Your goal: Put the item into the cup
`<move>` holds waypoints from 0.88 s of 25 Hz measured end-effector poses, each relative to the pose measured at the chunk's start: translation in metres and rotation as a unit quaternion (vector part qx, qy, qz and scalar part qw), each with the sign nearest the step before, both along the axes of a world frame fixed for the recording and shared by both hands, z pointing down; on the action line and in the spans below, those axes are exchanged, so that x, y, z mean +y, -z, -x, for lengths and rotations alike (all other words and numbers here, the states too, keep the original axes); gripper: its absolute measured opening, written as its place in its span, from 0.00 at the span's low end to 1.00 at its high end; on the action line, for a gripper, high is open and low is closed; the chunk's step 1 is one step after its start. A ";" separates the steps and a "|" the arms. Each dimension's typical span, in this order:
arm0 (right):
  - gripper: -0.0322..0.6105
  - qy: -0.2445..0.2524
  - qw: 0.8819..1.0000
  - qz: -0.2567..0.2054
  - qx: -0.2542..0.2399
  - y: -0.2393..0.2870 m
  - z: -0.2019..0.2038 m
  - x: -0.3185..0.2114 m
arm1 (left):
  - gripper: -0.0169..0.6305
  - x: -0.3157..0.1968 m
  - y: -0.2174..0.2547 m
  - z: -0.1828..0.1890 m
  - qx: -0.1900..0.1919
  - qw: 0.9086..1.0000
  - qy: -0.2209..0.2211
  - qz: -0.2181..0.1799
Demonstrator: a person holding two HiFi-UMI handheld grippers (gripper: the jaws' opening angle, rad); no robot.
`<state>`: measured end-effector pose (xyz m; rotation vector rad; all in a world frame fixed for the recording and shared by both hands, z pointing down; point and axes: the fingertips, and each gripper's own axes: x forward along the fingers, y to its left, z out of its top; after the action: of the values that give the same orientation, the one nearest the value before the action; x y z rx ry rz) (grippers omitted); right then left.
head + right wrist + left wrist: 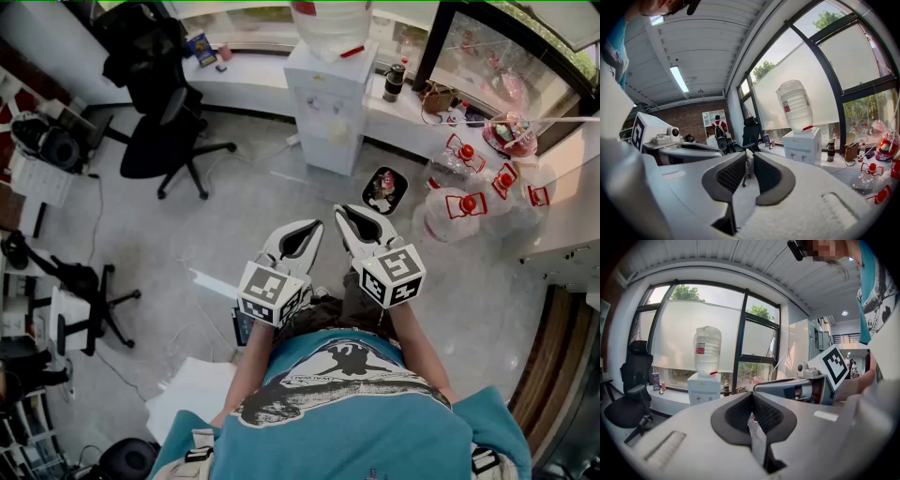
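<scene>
Currently, setting: a person in a teal shirt (347,403) stands on a grey floor (234,216) and holds both grippers out in front of the torso.
Left gripper (315,227): points away from the body, close to level, with its marker cube (272,292) nearest the person.
Left gripper fingers (738,413): pressed together at the tips, with nothing between the pads.
Right gripper (347,214): beside the left one and roughly parallel to it, with its marker cube (394,274) nearest the person.
Right gripper fingers (731,176): slightly apart, with a narrow gap running down between the pads; the gap is empty and the room shows through it.
Gripper spacing: the two sets of jaws are near each other but do not touch.
Item and cup: cannot be made out in any view, and neither gripper carries anything.
Water dispenser (328,103): a white cabinet against the window wall, ahead of both grippers, with an inverted bottle (330,23) on top.
Flask (394,82): dark, upright on the ledge just right of the dispenser.
Tray (384,189): black, on the floor between the dispenser and the right gripper.
Water jugs (450,211): clear with red caps, grouped on the floor to the right.
Office chair (169,122): black, on the left, well apart from the grippers.
</scene>
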<state>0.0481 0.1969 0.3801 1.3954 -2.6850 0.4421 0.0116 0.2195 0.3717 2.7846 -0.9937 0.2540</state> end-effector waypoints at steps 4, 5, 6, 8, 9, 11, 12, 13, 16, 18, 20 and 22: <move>0.13 0.002 1.000 -0.001 -0.006 0.000 0.003 0.004 | 0.05 0.004 0.000 -0.001 -0.008 1.000 -0.005 -0.003; 0.13 0.002 1.000 -0.001 -0.009 0.000 0.004 0.004 | 0.05 0.005 -0.001 -0.001 -0.009 1.000 -0.006 -0.003; 0.13 0.003 1.000 -0.002 -0.011 0.000 0.005 0.005 | 0.05 0.006 -0.001 -0.001 -0.010 1.000 -0.006 -0.003; 0.13 0.006 1.000 -0.003 -0.013 0.001 0.007 0.006 | 0.05 0.006 -0.002 0.000 -0.010 1.000 -0.006 -0.002; 0.13 0.007 1.000 -0.003 -0.013 0.001 0.007 0.006 | 0.05 0.006 -0.002 0.001 -0.011 1.000 -0.006 -0.001; 0.13 0.008 1.000 -0.001 -0.012 0.002 0.009 0.005 | 0.05 0.006 -0.002 0.003 -0.010 1.000 -0.004 0.000; 0.13 0.009 1.000 0.001 -0.013 0.001 0.009 0.005 | 0.05 0.006 -0.002 0.004 -0.009 1.000 -0.003 0.001; 0.13 0.009 1.000 0.002 -0.013 0.001 0.009 0.005 | 0.05 0.006 -0.003 0.006 -0.007 1.000 -0.001 0.001; 0.13 0.009 1.000 0.006 -0.012 -0.003 0.010 0.007 | 0.05 0.004 -0.005 0.010 0.000 1.000 0.004 0.005; 0.13 0.008 1.000 0.009 -0.009 -0.004 0.010 0.006 | 0.05 0.002 -0.006 0.012 0.007 1.000 0.006 0.007; 0.13 0.009 1.000 0.012 -0.010 -0.004 0.009 0.002 | 0.05 -0.001 -0.005 0.012 0.013 1.000 0.008 0.009; 0.13 0.009 1.000 0.013 -0.015 -0.001 0.008 -0.004 | 0.05 -0.003 -0.004 0.012 0.015 1.000 0.009 0.009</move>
<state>0.0402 0.1925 0.3815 1.3680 -2.7024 0.4984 -0.0008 0.2164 0.3756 2.7529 -1.0048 0.2163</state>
